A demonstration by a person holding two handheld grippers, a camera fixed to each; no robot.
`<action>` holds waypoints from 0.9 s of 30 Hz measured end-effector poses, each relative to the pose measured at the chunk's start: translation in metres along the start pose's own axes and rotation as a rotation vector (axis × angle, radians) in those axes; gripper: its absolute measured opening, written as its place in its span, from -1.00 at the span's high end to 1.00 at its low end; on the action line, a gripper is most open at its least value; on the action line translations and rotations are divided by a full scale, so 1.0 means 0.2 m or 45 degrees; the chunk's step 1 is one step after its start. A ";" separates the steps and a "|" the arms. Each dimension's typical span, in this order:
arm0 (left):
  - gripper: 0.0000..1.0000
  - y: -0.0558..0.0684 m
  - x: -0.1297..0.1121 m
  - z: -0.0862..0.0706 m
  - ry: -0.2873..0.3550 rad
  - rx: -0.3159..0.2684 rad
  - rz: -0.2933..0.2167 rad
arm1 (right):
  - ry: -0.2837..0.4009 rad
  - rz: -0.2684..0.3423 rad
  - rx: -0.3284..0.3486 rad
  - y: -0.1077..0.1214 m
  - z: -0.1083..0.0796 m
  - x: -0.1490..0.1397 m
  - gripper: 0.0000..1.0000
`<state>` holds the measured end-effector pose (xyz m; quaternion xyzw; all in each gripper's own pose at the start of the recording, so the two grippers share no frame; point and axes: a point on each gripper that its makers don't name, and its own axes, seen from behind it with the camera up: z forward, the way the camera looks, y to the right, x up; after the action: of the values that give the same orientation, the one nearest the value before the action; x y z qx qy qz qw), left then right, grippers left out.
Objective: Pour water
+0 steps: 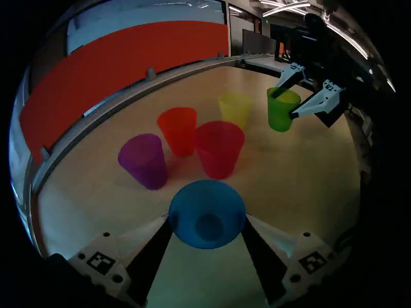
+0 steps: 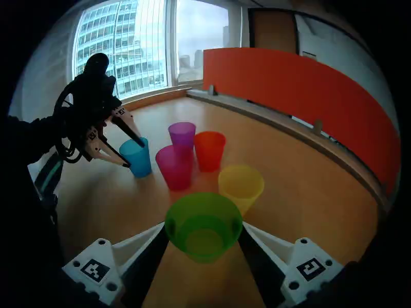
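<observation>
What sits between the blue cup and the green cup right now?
The pink-red cup, with the yellow cup just beside that line, seen in the left gripper view.

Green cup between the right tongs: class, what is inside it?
Inside the green cup its own base is visible, no object; whether clear water covers it is unclear.

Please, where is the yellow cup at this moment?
In the left gripper view the yellow cup stands on the table behind the red cup, between the orange cup and the green cup.
</observation>
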<state>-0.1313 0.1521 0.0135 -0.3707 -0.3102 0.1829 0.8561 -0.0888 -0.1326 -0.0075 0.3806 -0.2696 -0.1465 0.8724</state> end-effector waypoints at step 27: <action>-0.76 0.04 -0.18 -0.02 -0.076 -0.015 -0.067 | -0.022 0.024 0.006 0.00 0.07 -0.08 -0.81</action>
<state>-0.1565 0.1359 -0.0094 -0.3619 -0.3463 0.1694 0.8488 -0.1093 -0.1339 -0.0050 0.3788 -0.2811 -0.1410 0.8704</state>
